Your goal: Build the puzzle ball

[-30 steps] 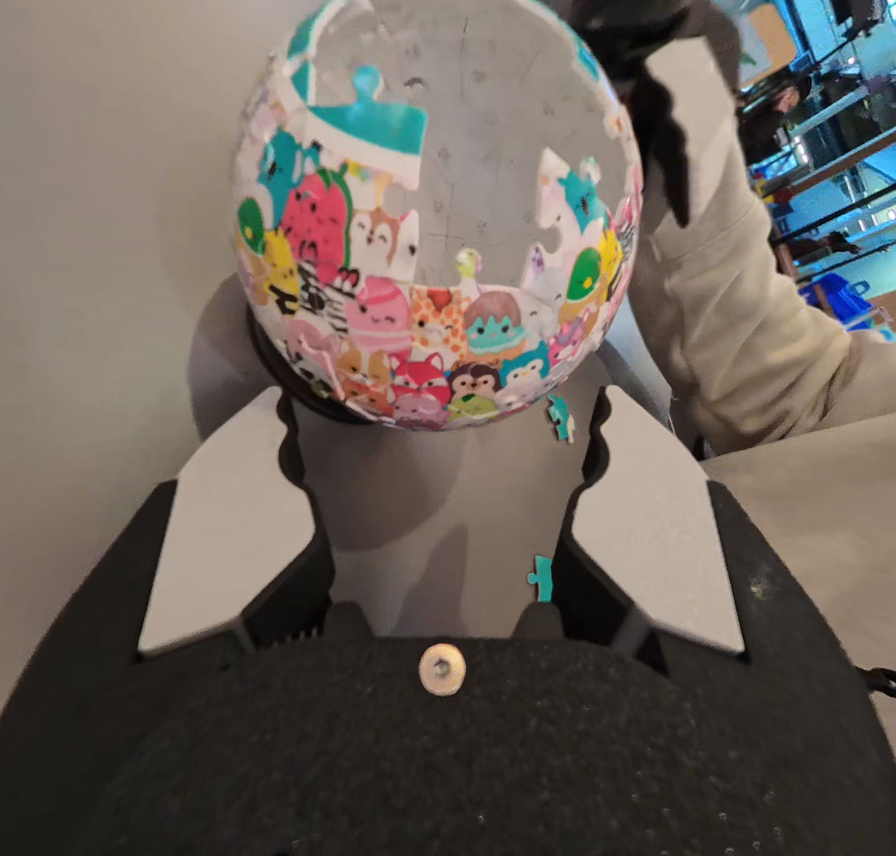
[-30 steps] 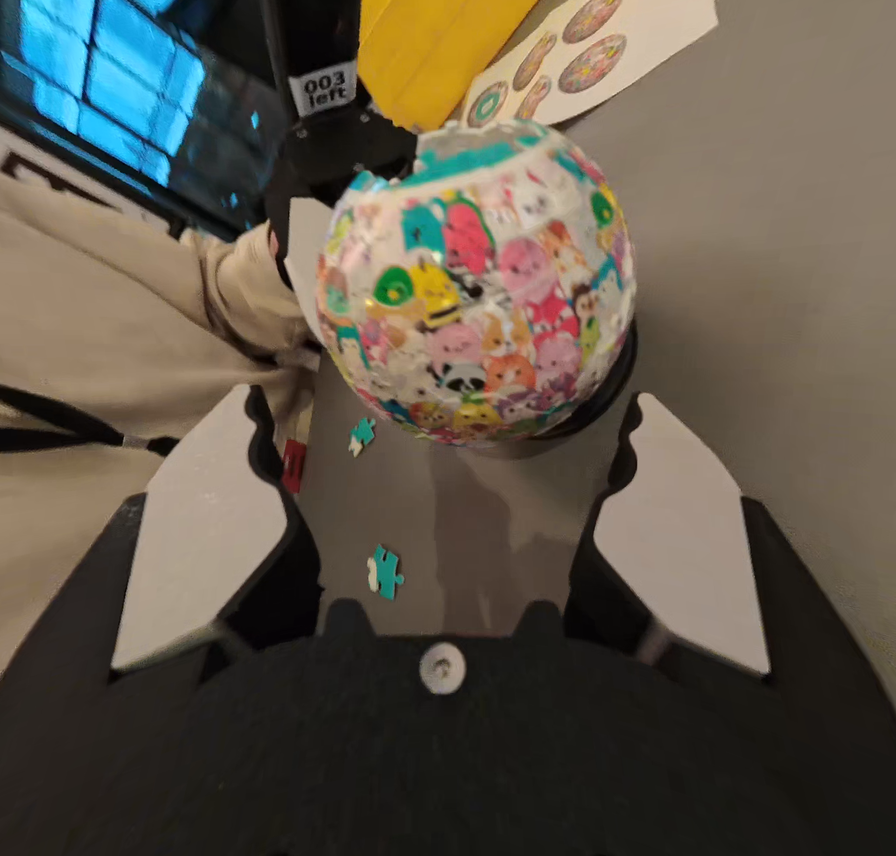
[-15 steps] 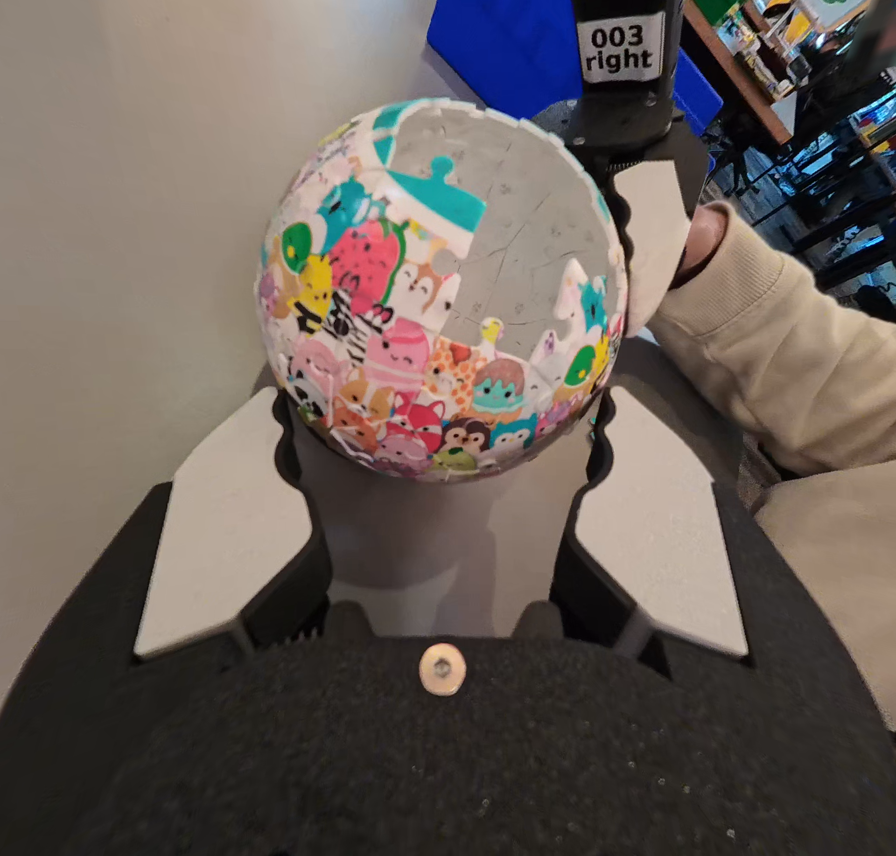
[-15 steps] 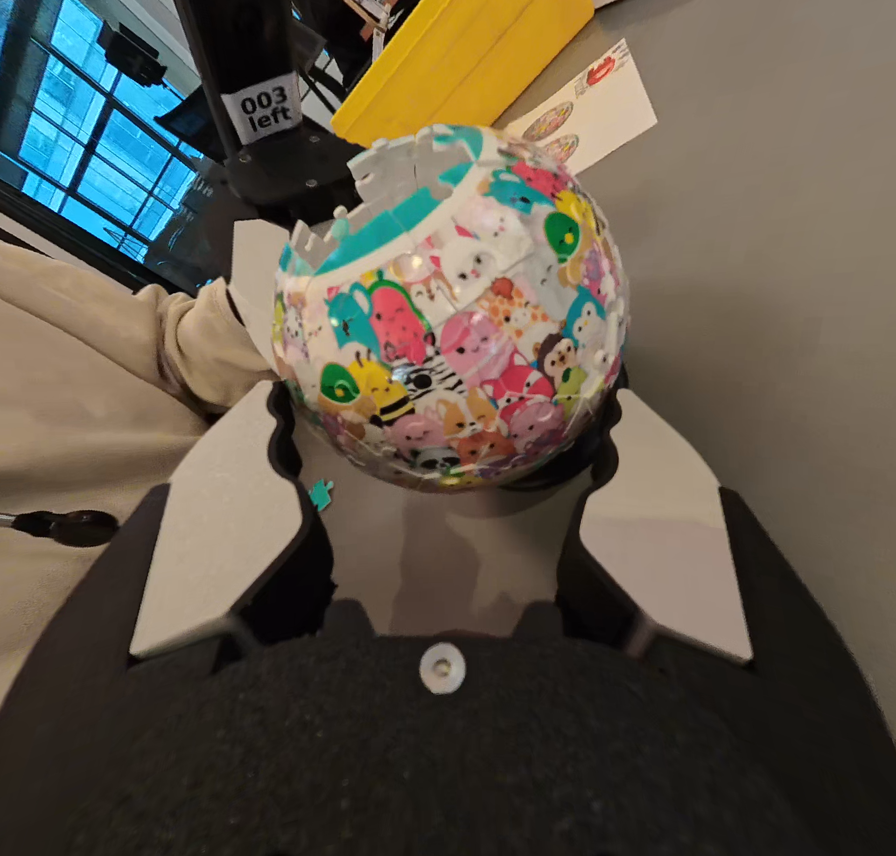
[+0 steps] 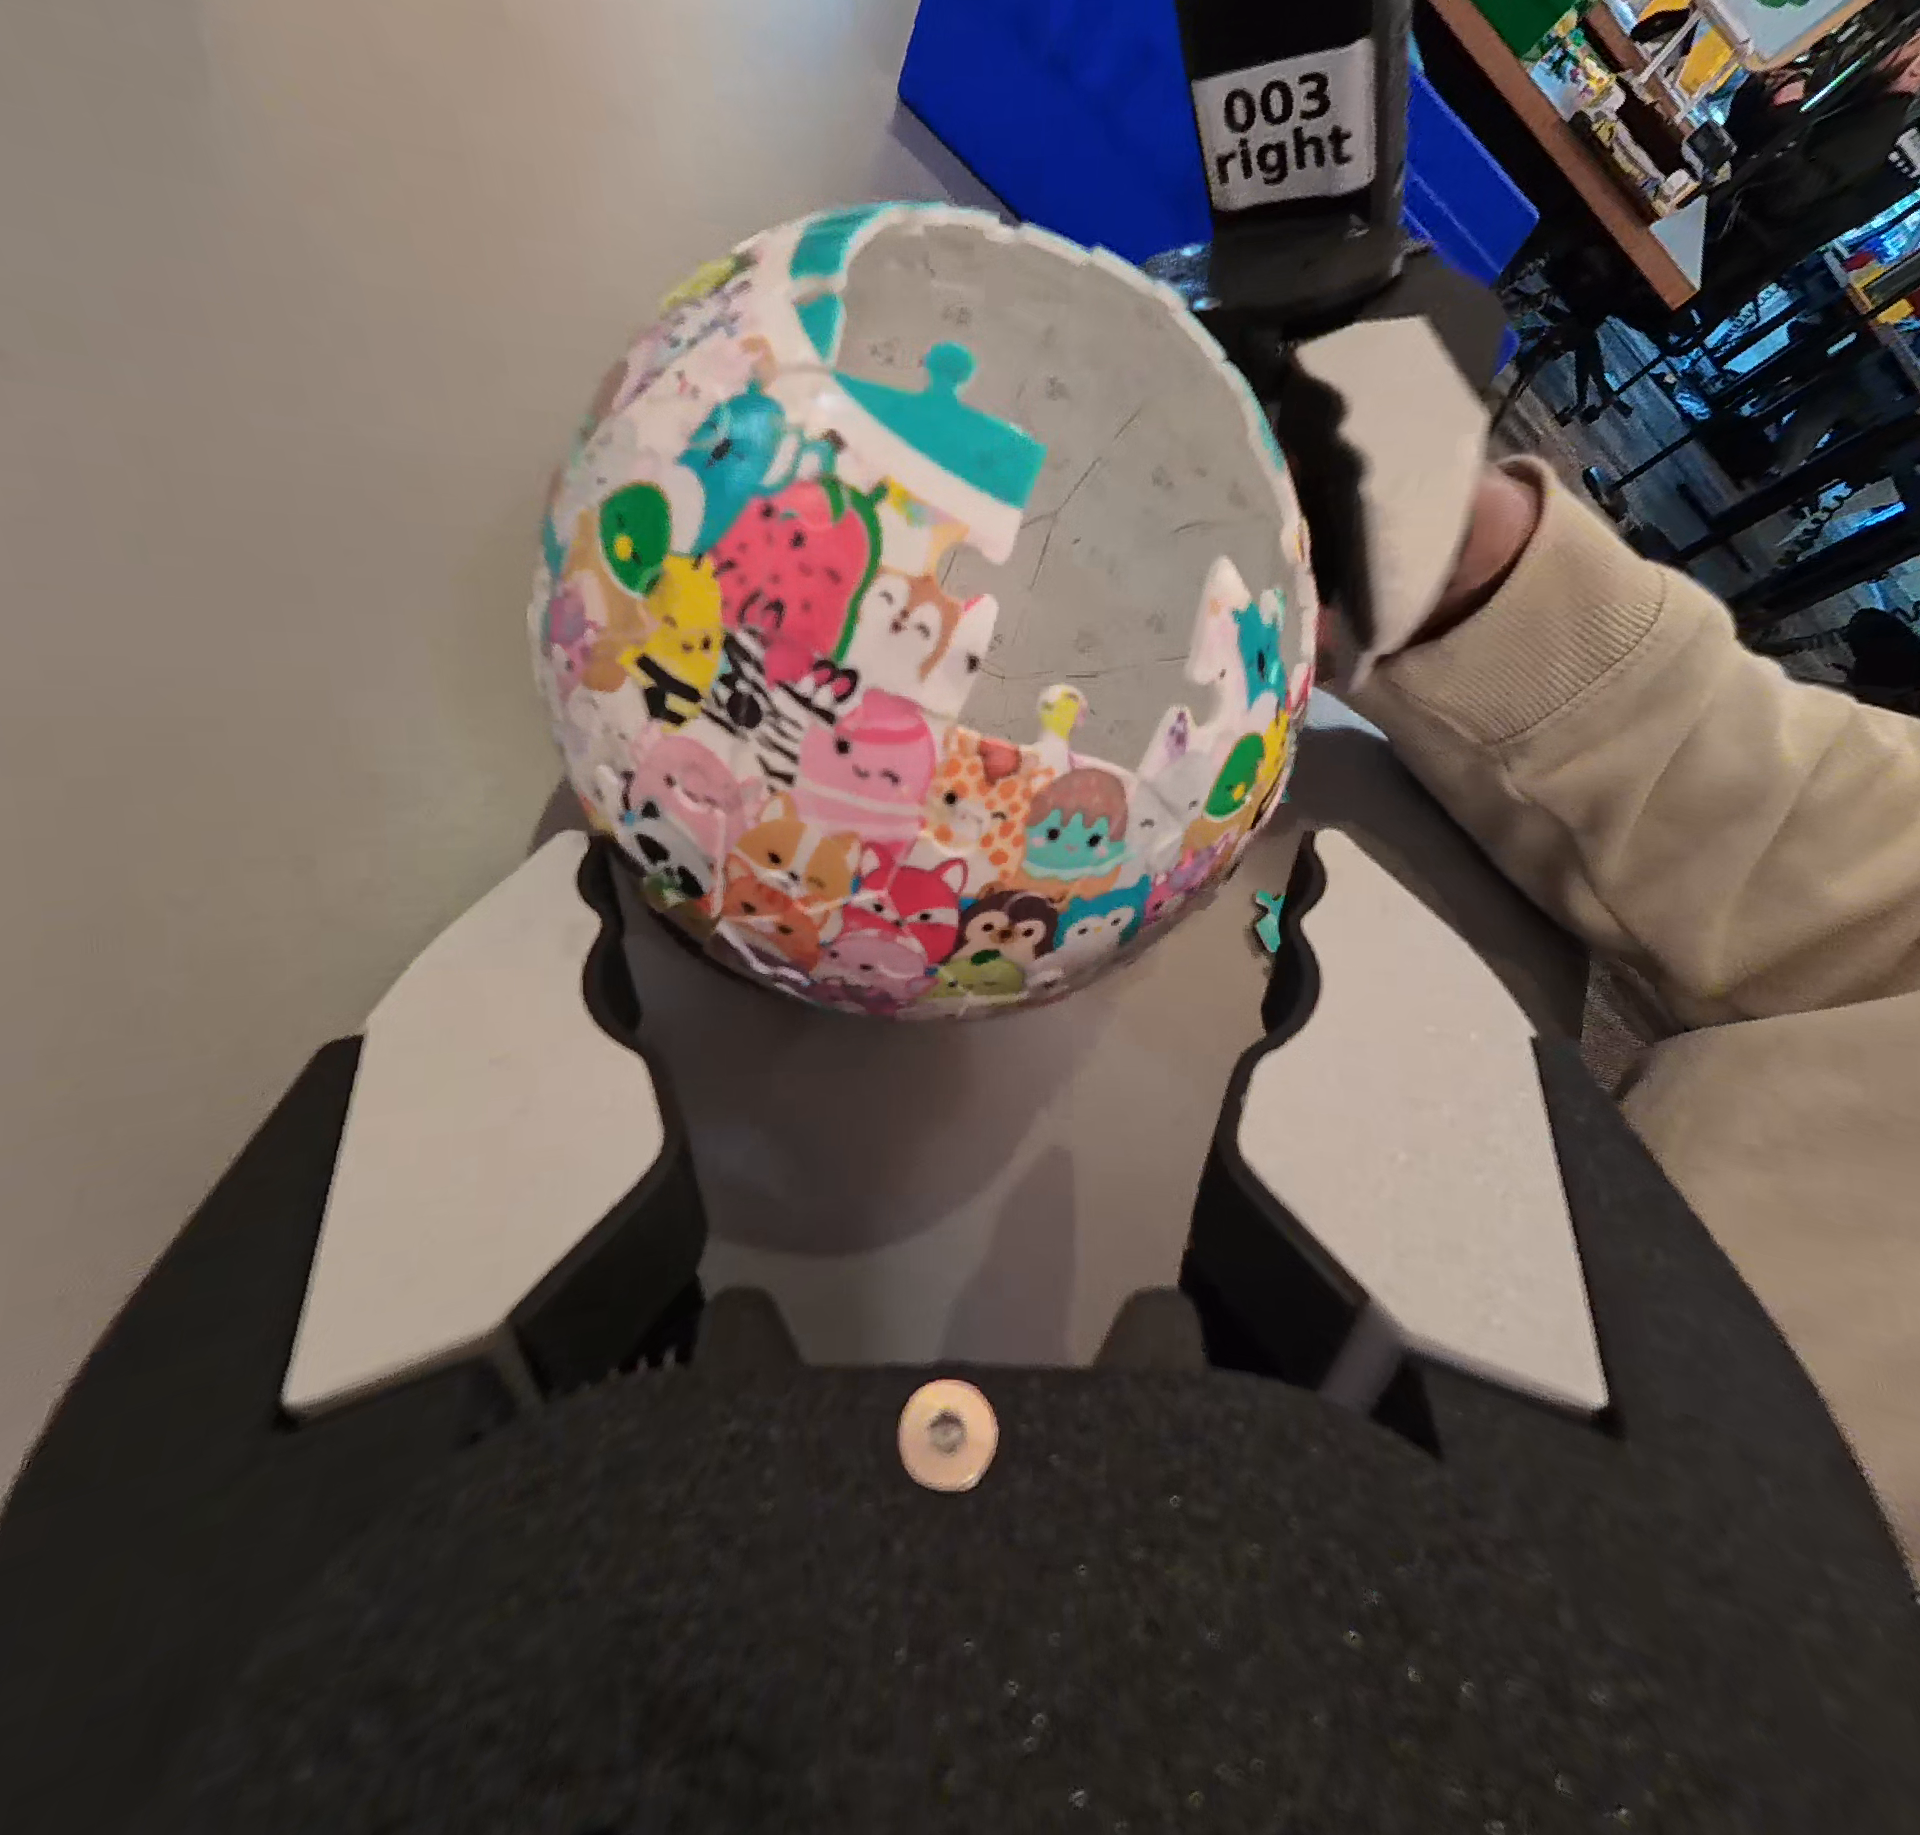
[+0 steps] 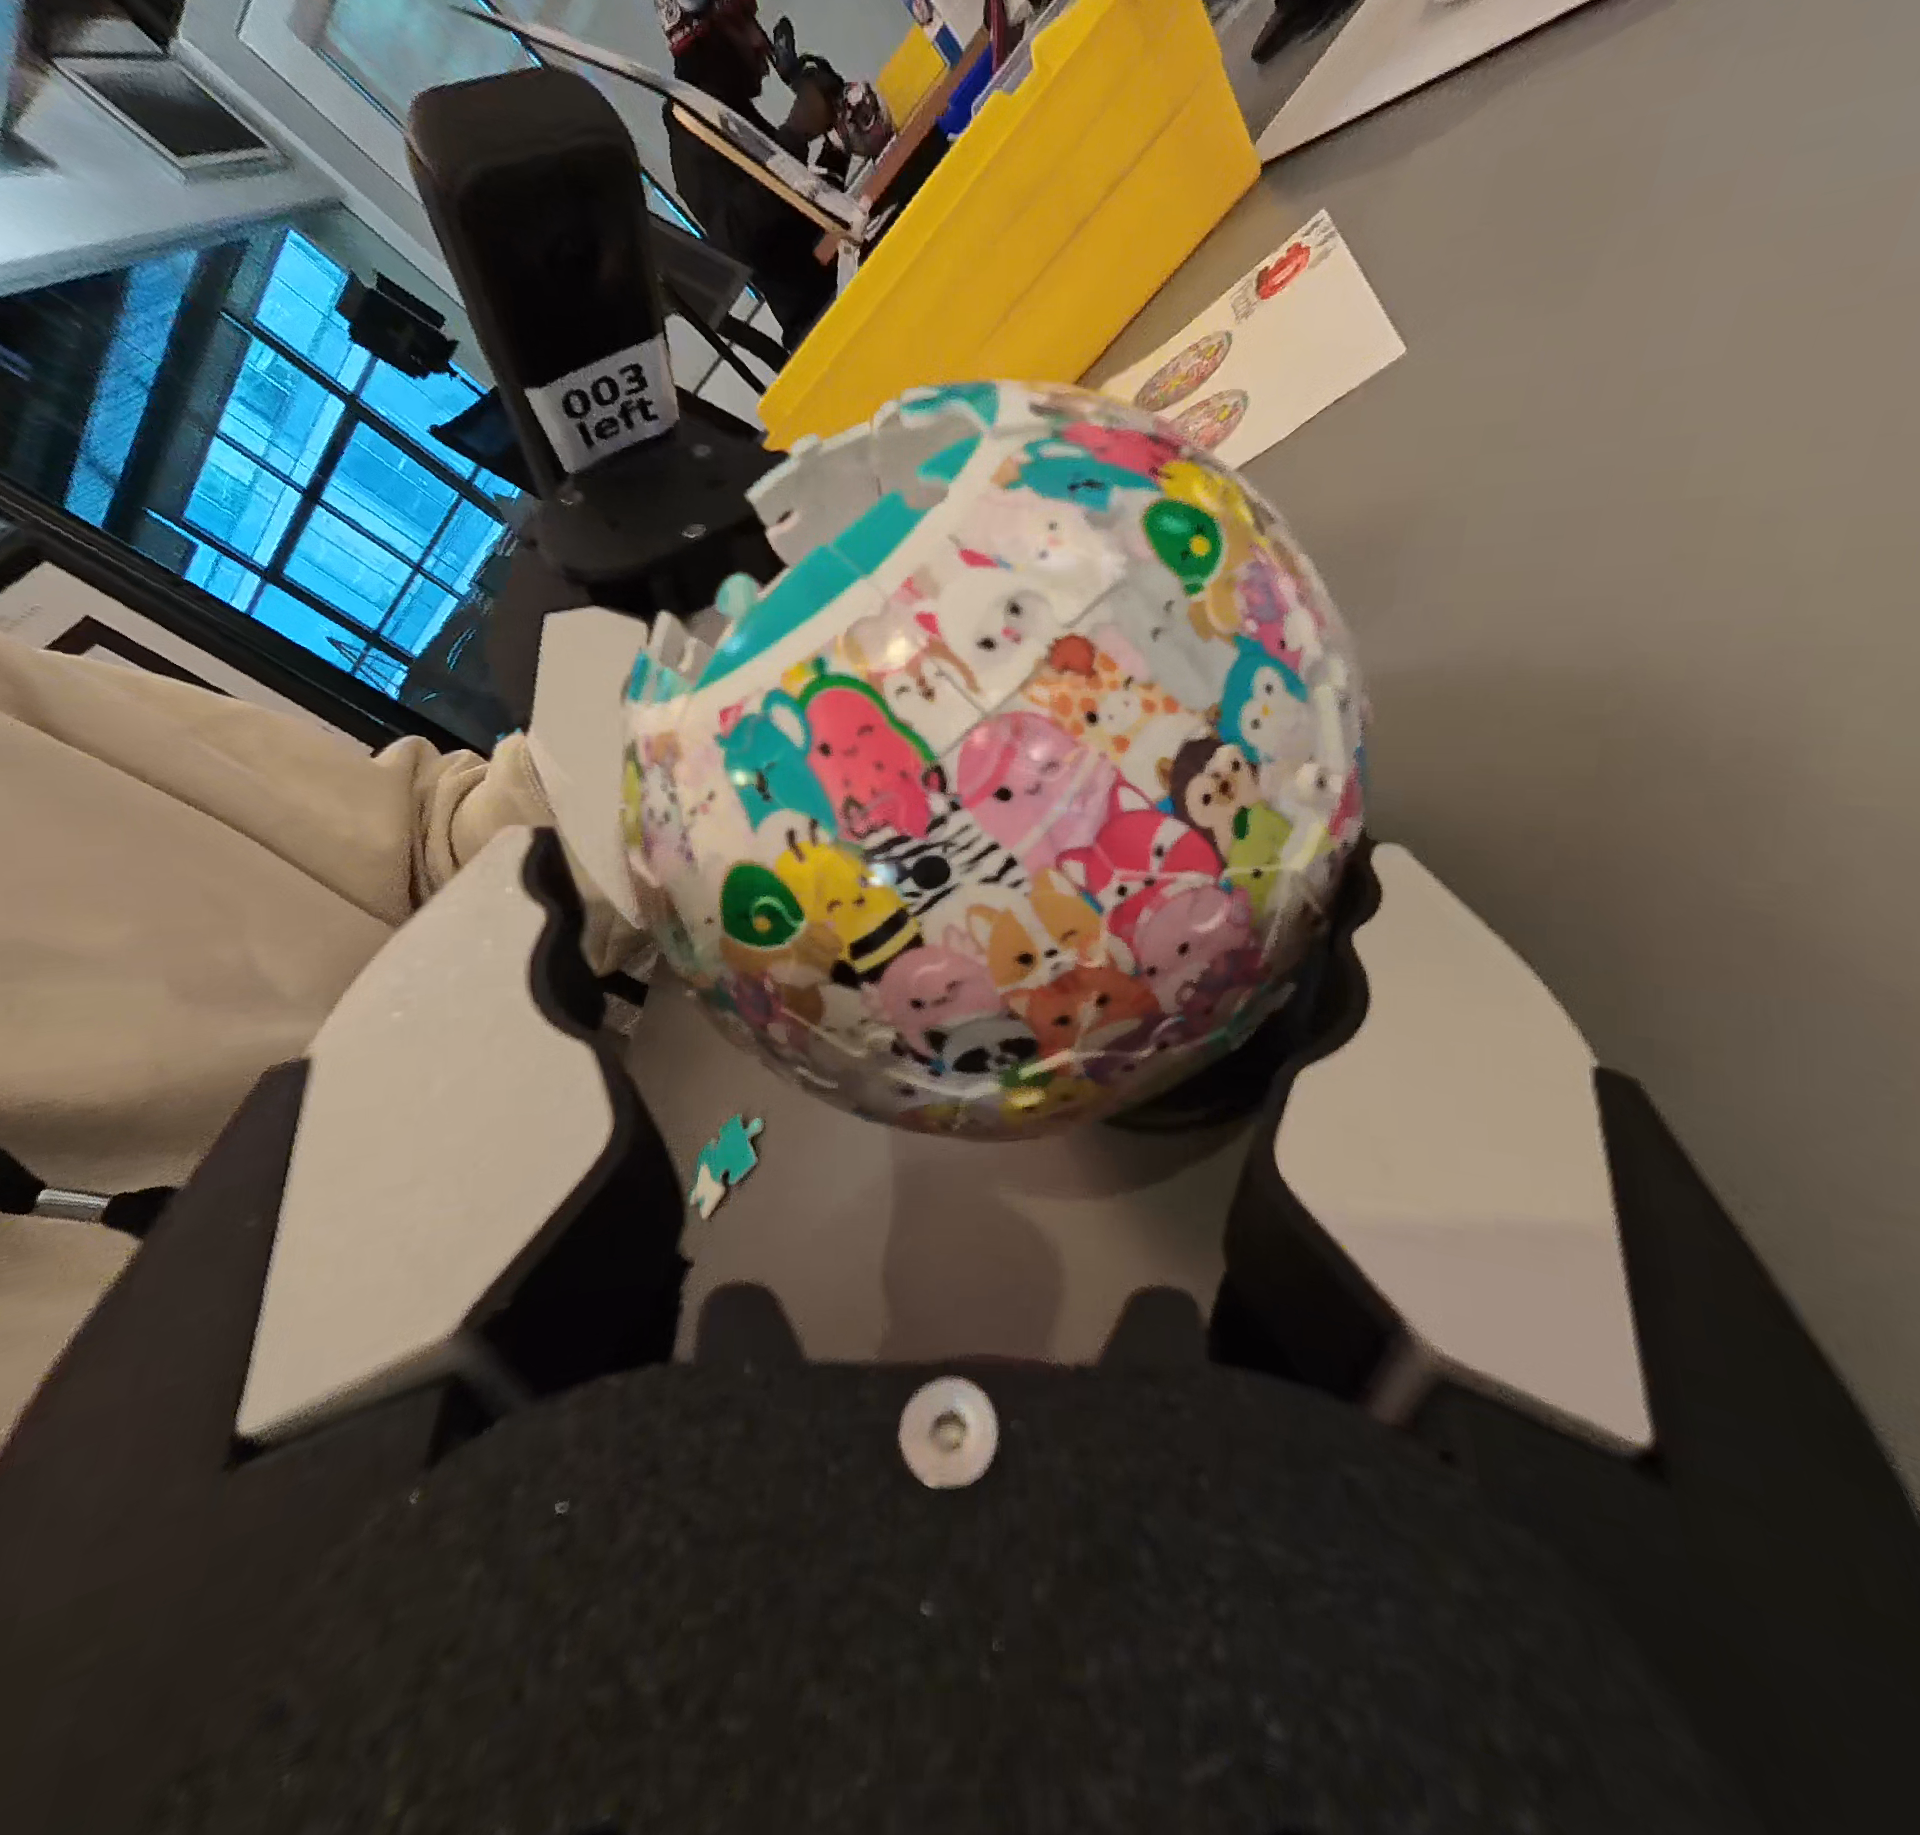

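Observation:
The puzzle ball (image 5: 831, 746) is covered in colourful cartoon animals and has a large gap near its top that shows its grey inside. It sits on a black stand (image 6: 1195, 1099) on the grey table (image 6: 1610, 642). My left gripper (image 5: 951, 881) is open, and the ball's lower part lies between its fingertips. My right gripper (image 6: 956, 881) is open on the opposite side of the ball (image 6: 987, 798), its tips flanking it. Each gripper's grey finger shows beyond the ball in the other's view. A loose teal piece (image 6: 727, 1157) lies on the table by the ball; it also shows in the left wrist view (image 5: 1268, 918).
A yellow bin (image 6: 1039, 227) and a paper sheet (image 6: 1278, 351) with round pictures lie beyond the ball. A blue bin (image 5: 1049, 71) stands behind it on the other side. A beige sleeve (image 5: 1610, 746) reaches in beside the ball. A pale wall (image 5: 260, 435) runs alongside.
Both grippers have moved in toward the ball, which now sits between each pair of fingertips. Both views have tilted up. The jaws have kept the same opening.

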Available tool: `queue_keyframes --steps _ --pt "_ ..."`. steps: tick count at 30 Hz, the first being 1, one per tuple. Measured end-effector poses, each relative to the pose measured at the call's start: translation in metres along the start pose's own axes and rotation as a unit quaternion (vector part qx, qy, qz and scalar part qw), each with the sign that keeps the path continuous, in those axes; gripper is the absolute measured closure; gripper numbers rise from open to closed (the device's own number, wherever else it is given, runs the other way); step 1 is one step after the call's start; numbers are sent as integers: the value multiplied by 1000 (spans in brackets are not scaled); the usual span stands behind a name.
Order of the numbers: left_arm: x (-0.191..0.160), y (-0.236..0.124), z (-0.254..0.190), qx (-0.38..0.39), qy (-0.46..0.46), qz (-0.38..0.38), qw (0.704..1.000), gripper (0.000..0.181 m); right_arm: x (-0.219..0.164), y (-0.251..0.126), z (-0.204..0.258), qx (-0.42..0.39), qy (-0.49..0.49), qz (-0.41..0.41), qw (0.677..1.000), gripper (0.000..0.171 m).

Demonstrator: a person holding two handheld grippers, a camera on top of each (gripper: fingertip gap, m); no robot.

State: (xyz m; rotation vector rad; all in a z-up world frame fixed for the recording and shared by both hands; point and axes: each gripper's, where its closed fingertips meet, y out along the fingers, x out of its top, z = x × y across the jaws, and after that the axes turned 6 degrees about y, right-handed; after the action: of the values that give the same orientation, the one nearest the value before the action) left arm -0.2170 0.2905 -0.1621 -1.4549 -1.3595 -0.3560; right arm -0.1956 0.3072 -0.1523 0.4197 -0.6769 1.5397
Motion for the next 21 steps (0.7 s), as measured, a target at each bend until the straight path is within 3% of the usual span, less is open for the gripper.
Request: queue_keyframes --steps 2,6,17,21 --pt "0 -1 -1 -3 -2 0 1000 64 -2 -2 -5 -5 12 2 1000 47" --pt "0 -1 0 -1 1 -1 1000 67 -4 0 -2 -4 -7 2 1000 41" --pt "-9 6 1 -24 -20 11 999 68 -9 -10 -3 13 3 5 1000 51" --pt "-6 7 5 -4 5 16 1000 66 -11 -7 -8 -16 -31 30 999 53"
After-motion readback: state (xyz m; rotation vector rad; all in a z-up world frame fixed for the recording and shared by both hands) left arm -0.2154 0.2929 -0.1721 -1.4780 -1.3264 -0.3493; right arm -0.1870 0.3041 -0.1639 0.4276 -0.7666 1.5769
